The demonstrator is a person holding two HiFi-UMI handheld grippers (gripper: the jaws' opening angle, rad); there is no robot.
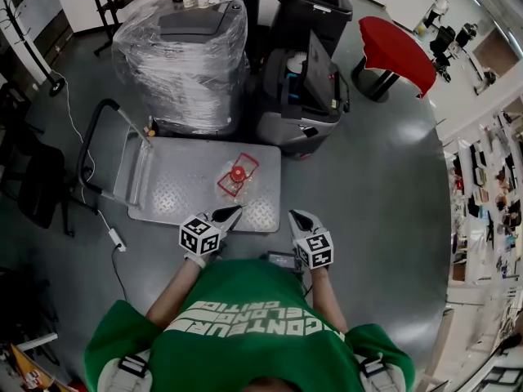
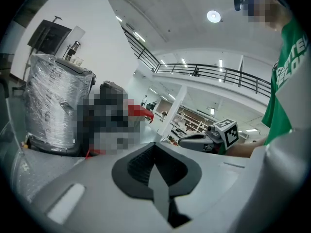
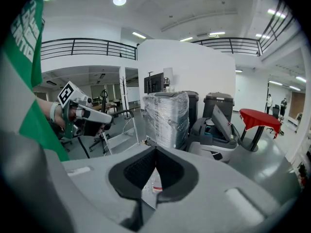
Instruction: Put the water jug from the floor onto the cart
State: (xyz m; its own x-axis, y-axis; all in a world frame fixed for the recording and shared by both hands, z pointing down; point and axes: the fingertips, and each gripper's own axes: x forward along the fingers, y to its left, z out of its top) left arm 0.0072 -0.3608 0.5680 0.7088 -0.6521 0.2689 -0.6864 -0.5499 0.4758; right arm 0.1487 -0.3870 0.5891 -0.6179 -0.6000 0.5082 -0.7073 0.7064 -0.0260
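Note:
The water jug (image 1: 237, 174), clear with a red cap, lies on the deck of the flat metal cart (image 1: 176, 182). Both grippers hover close to my body at the cart's near edge, apart from the jug. My left gripper (image 1: 235, 211) points at the deck's near corner with its jaws shut and nothing in them. My right gripper (image 1: 295, 214) is over the floor just right of the cart, also shut and holding nothing. In the right gripper view a bit of the jug (image 3: 153, 183) shows below the closed tips (image 3: 155, 152). The left gripper view shows its closed tips (image 2: 154, 147).
A stack wrapped in plastic film (image 1: 184, 55) and dark bins (image 1: 306, 80) stand right behind the cart. The cart's push handle (image 1: 91, 141) rises at its left. A cable with a power strip (image 1: 114, 237) runs over the floor at the left. A red table (image 1: 396, 51) stands far right.

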